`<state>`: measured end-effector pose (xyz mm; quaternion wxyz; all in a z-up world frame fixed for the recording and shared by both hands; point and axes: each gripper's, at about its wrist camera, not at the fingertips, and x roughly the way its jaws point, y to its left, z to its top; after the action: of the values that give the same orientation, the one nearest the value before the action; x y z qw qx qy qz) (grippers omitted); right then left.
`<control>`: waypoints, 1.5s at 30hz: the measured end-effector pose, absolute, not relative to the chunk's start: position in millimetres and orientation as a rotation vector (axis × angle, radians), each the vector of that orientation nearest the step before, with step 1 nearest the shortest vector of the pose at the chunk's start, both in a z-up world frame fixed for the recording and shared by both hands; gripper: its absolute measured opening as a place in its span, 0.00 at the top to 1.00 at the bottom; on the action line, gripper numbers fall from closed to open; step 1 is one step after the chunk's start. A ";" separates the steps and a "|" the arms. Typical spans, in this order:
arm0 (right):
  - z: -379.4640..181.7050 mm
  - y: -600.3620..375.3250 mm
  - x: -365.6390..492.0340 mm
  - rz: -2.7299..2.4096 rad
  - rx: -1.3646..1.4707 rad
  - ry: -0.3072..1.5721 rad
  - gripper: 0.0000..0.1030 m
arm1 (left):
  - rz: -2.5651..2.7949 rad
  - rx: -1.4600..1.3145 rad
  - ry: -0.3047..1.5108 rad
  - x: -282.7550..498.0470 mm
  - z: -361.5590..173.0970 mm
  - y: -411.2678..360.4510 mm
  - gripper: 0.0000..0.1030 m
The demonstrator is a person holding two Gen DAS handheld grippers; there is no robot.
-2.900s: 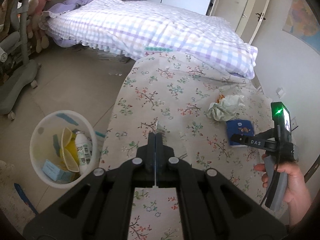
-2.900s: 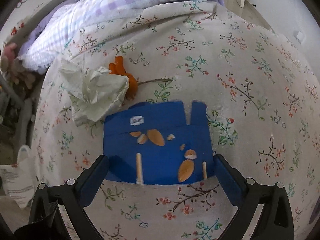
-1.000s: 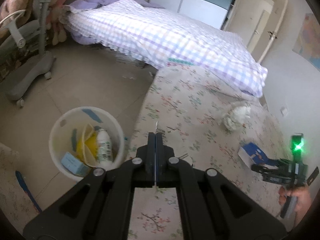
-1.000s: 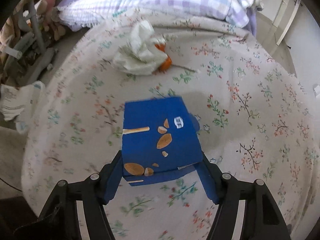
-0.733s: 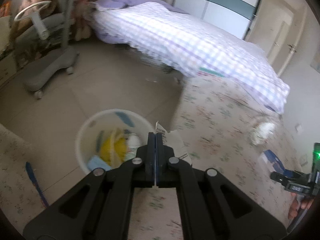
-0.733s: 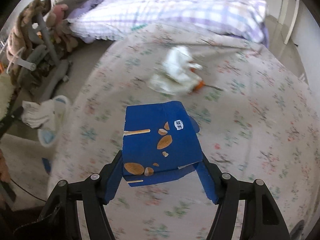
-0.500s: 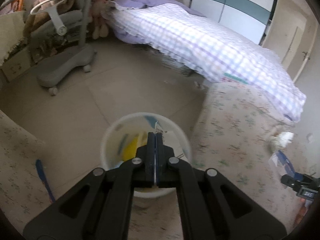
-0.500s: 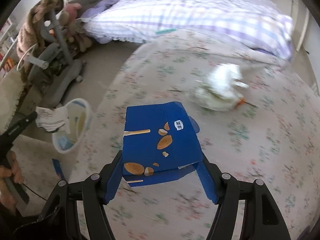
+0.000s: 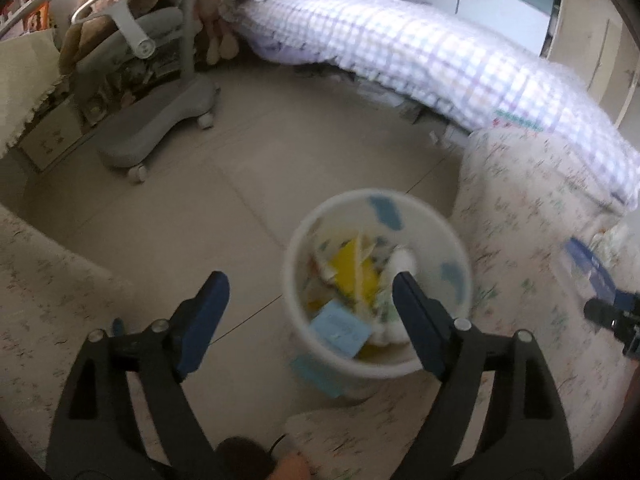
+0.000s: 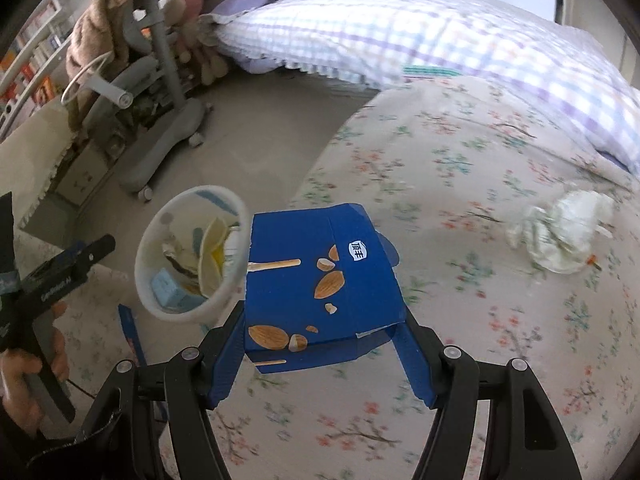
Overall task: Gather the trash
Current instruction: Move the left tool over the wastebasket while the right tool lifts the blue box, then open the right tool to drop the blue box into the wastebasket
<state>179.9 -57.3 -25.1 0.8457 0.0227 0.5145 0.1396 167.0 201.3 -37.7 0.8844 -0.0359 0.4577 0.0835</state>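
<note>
Blue cardboard snack box [image 10: 320, 280], printed w/ almonds and biscuit sticks, is pinched between the pads of the right gripper [image 10: 320, 344] and carried clear of the floral bedspread [image 10: 460, 184]. White wastebasket [image 10: 224, 208] is seen at approx. 9 o'clock of the box in the right wrist view, standing on the tiled floor [image 9: 224, 184] just beside the bed edge; yellow packaging, a pale blue carton and other scraps are seen inside. Crumpled whitish paper wad [image 10: 560, 236] w/ an orange bit is left lying on the bedspread at approx. 3 o'clock of the box, well apart from it. Left gripper [image 9: 310, 292] is held above the basket [image 9: 376, 208], its jaws opening, now spread wide w/ nothing between them; basket mouth is seen at approx. 1 o'clock from its midpoint, partly behind the right-hand finger. Left gripper is also caught at the 9 o'clock edge of the right wrist view, gripped by a hand [image 10: 24, 376]. Checked lilac quilt [image 9: 440, 52] is seen at 12 to 2 o'clock, grey wheeled chair base [image 9: 160, 132] at approx. 10 o'clock. Frames are blurred, so small scraps can't be told.
</note>
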 end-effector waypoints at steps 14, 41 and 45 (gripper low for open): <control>-50.3 35.4 205.2 0.367 -0.006 1.085 0.32 | 0.153 0.018 1.016 135.8 -44.8 231.6 0.04; -28.2 -0.3 186.1 0.315 0.122 1.004 0.15 | 0.107 0.014 0.998 121.9 -32.8 220.9 0.04; -22.8 -28.0 176.1 0.264 0.114 0.999 0.15 | 0.096 0.004 0.997 126.5 -29.9 210.7 0.04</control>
<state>176.1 -28.0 -22.8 0.8678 0.0542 0.4775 0.1263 126.5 210.7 -29.9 0.8771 0.0020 0.4781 0.0460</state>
